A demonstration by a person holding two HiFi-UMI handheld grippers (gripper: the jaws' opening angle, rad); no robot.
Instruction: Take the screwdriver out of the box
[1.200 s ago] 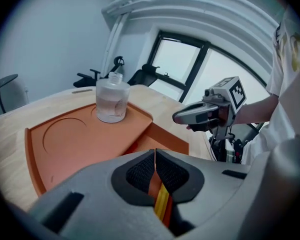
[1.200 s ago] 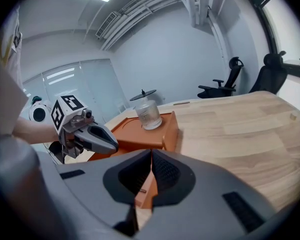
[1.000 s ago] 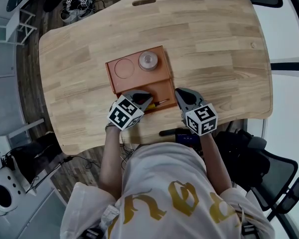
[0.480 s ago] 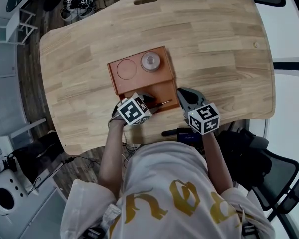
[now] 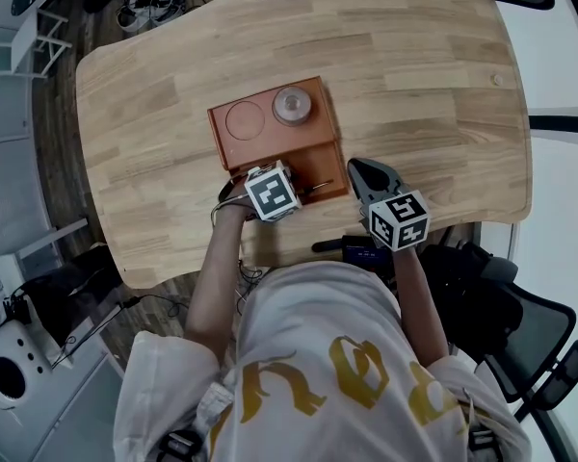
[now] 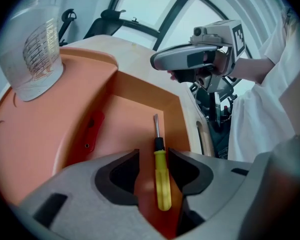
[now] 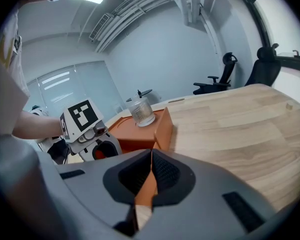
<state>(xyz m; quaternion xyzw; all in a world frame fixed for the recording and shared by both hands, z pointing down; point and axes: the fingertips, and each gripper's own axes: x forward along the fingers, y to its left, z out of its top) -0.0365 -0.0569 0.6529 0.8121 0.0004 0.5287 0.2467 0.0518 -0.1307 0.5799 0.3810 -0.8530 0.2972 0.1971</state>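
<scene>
Your left gripper, jaws opening around the screwdriver, is covering its handle from the head view; the cup is getting cropped at its view's 11 o'clock.

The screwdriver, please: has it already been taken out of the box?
No, the screwdriver lies inside the orange box, on its compartment floor.

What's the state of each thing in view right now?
screwdriver: lying flat in the box's lower compartment, not gripped.
box: open-topped, on the table.
clear cup: upright on the box's upper part.
left gripper: jaws opening, astride the screwdriver handle, pads off it.
right gripper: jaws together at the box's right edge; hold on it unclear.
</scene>
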